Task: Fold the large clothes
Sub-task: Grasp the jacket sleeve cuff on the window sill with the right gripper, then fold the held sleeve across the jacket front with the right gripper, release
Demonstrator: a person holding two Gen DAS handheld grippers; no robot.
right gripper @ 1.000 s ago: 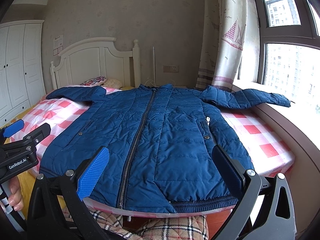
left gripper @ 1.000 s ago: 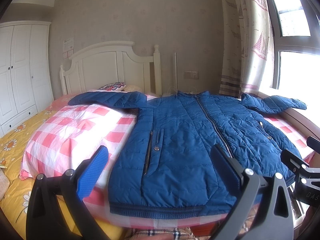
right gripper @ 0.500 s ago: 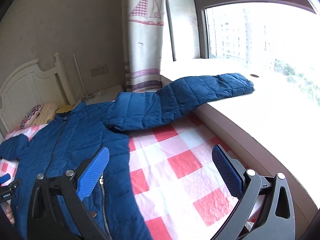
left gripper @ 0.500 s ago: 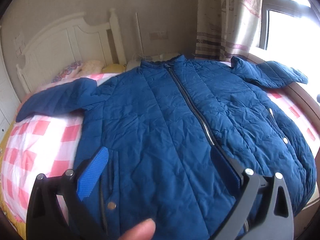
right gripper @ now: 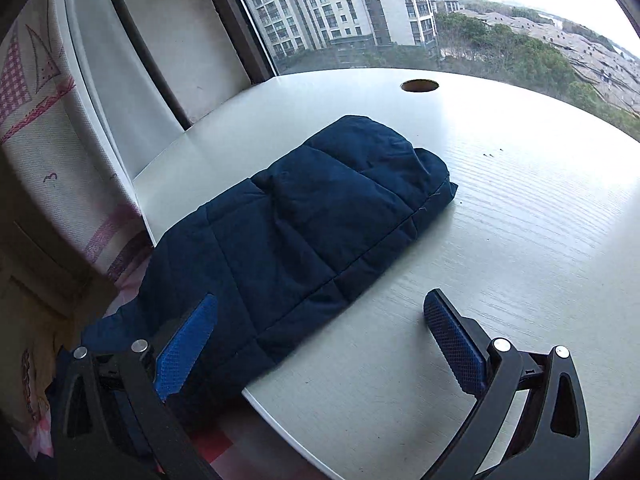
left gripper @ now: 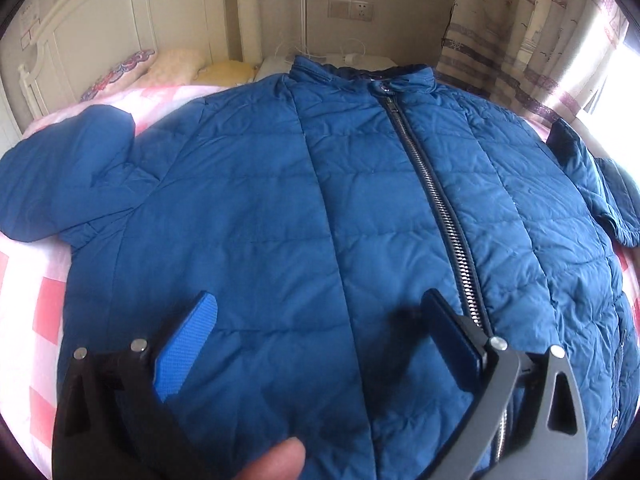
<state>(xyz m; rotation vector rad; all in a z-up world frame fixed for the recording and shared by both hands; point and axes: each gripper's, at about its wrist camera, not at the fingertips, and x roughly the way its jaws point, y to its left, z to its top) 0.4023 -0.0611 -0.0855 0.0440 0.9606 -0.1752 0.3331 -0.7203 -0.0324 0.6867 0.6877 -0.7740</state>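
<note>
A jacket lay spread front-up across a bed, collar toward the headboard, pillows behind its left shoulder. One sleeve reached off the bed onto a windowsill, beside a curtain.

One blue jacket lies under the left gripper, its one zipper running past the right-hand jaw. Two sleeves show: one off beyond the left-hand jaw, the other stretching ahead of the right gripper from its left-hand jaw. Each of the two grippers has two blue pads, spread wide. One fingertip pokes in below the left jaws.
</note>
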